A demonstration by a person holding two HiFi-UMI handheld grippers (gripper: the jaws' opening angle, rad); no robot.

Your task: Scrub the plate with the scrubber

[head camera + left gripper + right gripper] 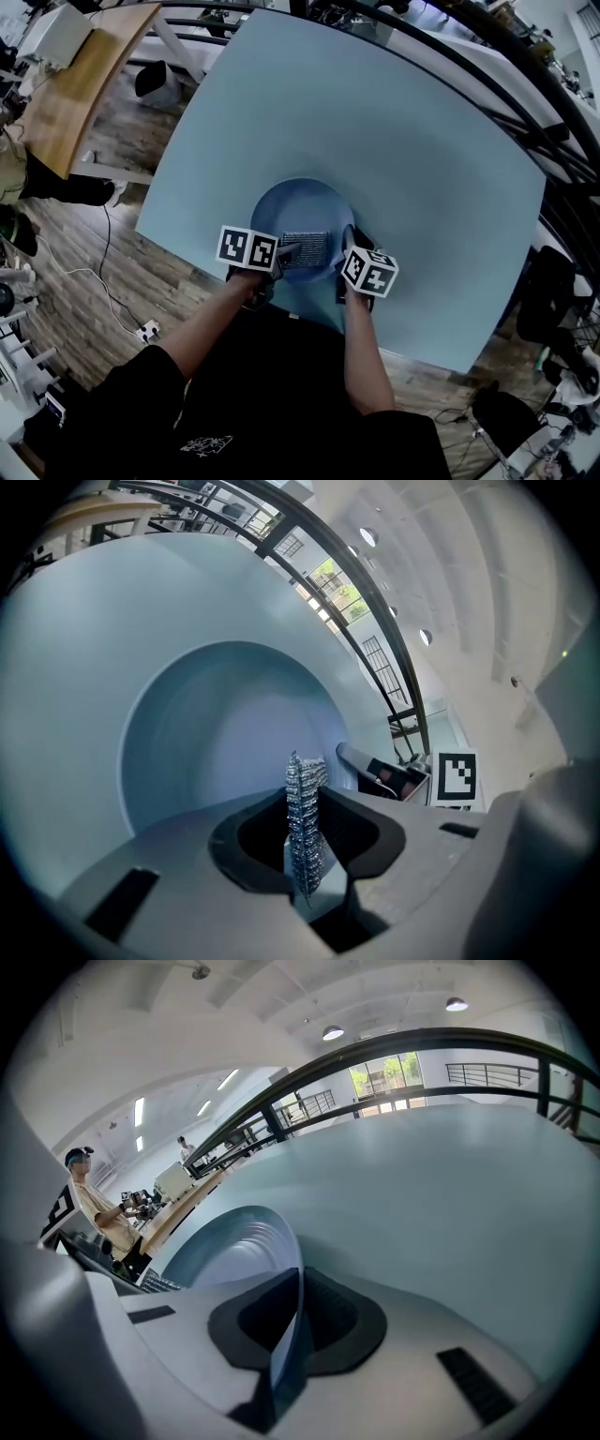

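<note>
A blue plate [302, 206] lies on the pale blue table [394, 141], near its front edge. My left gripper [284, 253] is shut on a silvery metal-mesh scrubber [307, 250], which lies over the plate's near part. In the left gripper view the scrubber [305, 822] stands on edge between the jaws, above the plate's bowl [225, 733]. My right gripper [349, 246] is shut on the plate's near right rim. In the right gripper view that rim [292, 1321] runs thin and upright between the jaws, with the plate [234, 1241] spreading to the left.
The table's front edge [309, 314] runs just beneath my hands. A wooden desk [84, 84] stands at the far left, and black railings [525, 84] curve round the far right. Cables and a power strip [148, 330] lie on the wooden floor.
</note>
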